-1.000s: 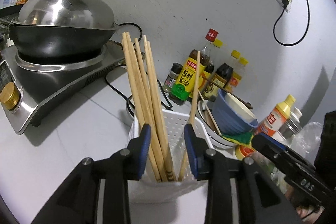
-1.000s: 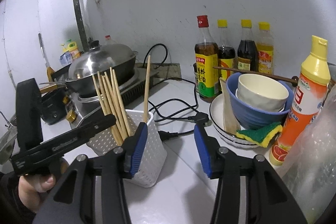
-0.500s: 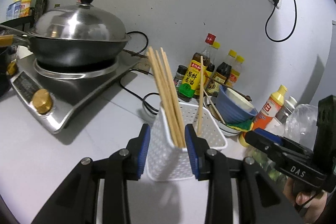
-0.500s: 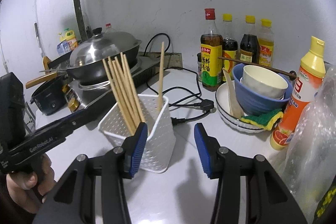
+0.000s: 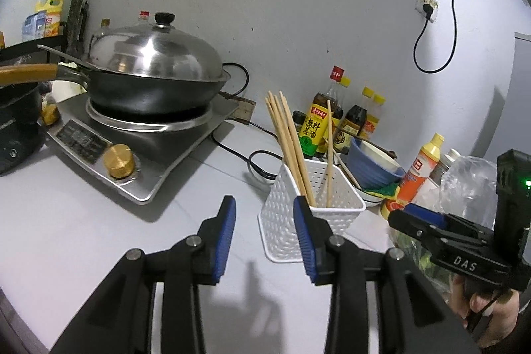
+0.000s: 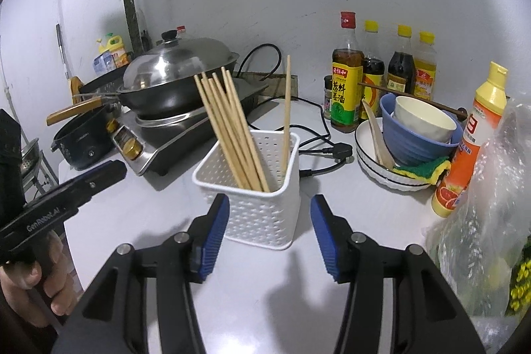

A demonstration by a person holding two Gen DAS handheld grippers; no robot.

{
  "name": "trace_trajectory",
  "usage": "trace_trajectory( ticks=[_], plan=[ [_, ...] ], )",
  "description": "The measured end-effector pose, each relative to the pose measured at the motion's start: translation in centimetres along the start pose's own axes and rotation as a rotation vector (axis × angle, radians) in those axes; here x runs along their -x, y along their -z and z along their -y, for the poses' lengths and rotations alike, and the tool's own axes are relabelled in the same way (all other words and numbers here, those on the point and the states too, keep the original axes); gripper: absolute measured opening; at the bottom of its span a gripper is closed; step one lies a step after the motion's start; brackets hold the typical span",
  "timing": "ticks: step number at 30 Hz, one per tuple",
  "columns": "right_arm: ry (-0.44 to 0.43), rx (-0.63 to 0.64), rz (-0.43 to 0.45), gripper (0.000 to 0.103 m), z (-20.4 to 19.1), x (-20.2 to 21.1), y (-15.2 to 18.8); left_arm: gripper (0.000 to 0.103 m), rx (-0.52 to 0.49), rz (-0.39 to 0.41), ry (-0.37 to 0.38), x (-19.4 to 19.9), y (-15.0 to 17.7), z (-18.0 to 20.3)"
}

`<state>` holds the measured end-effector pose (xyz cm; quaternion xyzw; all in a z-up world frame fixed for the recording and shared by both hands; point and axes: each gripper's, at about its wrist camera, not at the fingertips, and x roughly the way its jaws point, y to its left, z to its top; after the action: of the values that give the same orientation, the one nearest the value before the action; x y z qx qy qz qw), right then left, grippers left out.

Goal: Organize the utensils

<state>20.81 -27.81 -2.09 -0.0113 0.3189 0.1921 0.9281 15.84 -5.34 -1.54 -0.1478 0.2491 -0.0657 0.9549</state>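
Chopsticks stored in white perforated holder on desk.
Left wrist view: left tongs [image 5: 264, 229] released, jaws just widened, nothing between; holder [image 5: 292, 214] stood just beyond the right jaw, chopsticks [image 5: 290, 145] leaning inside.
Right wrist view: right tongs [image 6: 269, 229] released, jaws just widened, empty; holder [image 6: 262, 214] stood just ahead on desk [image 6: 332, 211].

On the white counter [image 6: 139, 221] a white perforated holder [image 6: 255, 208] stands upright with a bundle of wooden chopsticks [image 6: 232, 128] leaning to its left wall and a single chopstick [image 6: 286, 108] at its far right corner. The right gripper [image 6: 269, 233] has just been opening its jaws, and they stand apart with nothing between the pads, the holder just beyond them. Near the counter's left edge the left gripper [image 6: 99, 179] shows side-on in a hand [image 6: 30, 294], its jaws hard to read.
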Motion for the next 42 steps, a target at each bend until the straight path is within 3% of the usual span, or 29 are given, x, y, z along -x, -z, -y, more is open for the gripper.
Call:
trace_trajectory(
  ticks=[8, 26, 42],
  plan=[
    [0.014, 0.025, -0.001, 0.049, -2.6, 1.9, 1.0, 0.047, -0.025, 0.045, -0.002, 3.9, 0.1, -1.3],
    [0.033, 0.045, 0.058, 0.062, -6.8, 8.0, 2.7, 0.073, -0.054, 0.125, 0.004, 12.5, 0.1, -3.4],
    [0.065, 0.072, 0.153, 0.066, -8.4, 14.6, 2.8, 0.074, -0.16, 0.192, 0.008, 18.7, -0.9, -2.1]
  ],
)
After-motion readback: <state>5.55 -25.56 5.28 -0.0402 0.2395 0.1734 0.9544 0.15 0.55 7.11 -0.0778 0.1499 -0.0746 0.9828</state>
